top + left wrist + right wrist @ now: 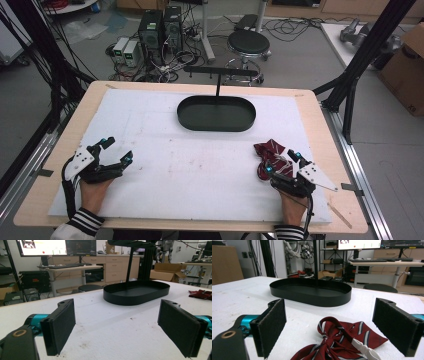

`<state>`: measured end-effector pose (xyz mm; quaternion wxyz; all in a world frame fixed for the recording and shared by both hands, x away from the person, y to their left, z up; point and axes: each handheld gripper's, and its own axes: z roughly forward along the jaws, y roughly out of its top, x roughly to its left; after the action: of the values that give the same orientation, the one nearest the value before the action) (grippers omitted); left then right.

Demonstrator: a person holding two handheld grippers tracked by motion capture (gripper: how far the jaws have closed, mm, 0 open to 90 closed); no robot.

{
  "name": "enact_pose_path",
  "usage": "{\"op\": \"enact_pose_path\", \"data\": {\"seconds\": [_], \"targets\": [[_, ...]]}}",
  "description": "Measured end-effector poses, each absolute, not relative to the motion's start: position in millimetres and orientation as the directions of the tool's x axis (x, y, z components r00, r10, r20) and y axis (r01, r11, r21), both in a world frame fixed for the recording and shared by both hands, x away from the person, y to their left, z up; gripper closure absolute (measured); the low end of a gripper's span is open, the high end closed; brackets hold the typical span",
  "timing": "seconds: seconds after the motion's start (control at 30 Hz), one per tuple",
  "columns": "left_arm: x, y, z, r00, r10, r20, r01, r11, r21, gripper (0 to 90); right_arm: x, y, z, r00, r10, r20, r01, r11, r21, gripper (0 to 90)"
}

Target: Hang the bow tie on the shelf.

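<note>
- a dark red striped fabric bow tie with a white plastic clip lies on the white foam-covered table at the near right, directly in front of the right hand-held gripper, probably so it can be picked up without a long reach.
- a black oval metal tray with a thin upright post and crossbar stands at the far middle of the table, well apart from the bow tie; it looks like a stand meant to receive or hang the tie.
- the right hand-held gripper has its jaws wide apart, one on each side of the tie, gripping nothing; whether a pad touches the fabric i cannot tell.
- the left hand-held gripper rests at the near left, jaws spread wide and empty, over bare table.
</note>
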<state>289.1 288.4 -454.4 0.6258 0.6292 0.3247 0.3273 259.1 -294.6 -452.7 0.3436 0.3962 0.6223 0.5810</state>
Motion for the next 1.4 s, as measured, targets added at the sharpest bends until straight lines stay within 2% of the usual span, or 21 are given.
{"op": "enact_pose_path", "data": {"seconds": [0.93,1.1,1.4], "targets": [[289.0,288.3,-454.3,0.573,0.820,0.006,0.000,-0.007,1.000,14.9,260.1,-293.4,-452.2,-0.440,0.898,0.019,0.096,0.026,0.995,10.9],[288.9,288.1,-454.3,0.572,0.820,0.008,-0.001,-0.008,1.000,14.9,262.6,-293.2,-450.6,-0.431,0.901,0.039,0.137,0.022,0.990,10.8],[288.9,288.1,-454.4,0.571,0.821,0.007,-0.001,-0.007,1.000,14.9,268.1,-295.2,-433.7,-0.424,0.906,0.007,0.211,0.092,0.973,10.9]]}}
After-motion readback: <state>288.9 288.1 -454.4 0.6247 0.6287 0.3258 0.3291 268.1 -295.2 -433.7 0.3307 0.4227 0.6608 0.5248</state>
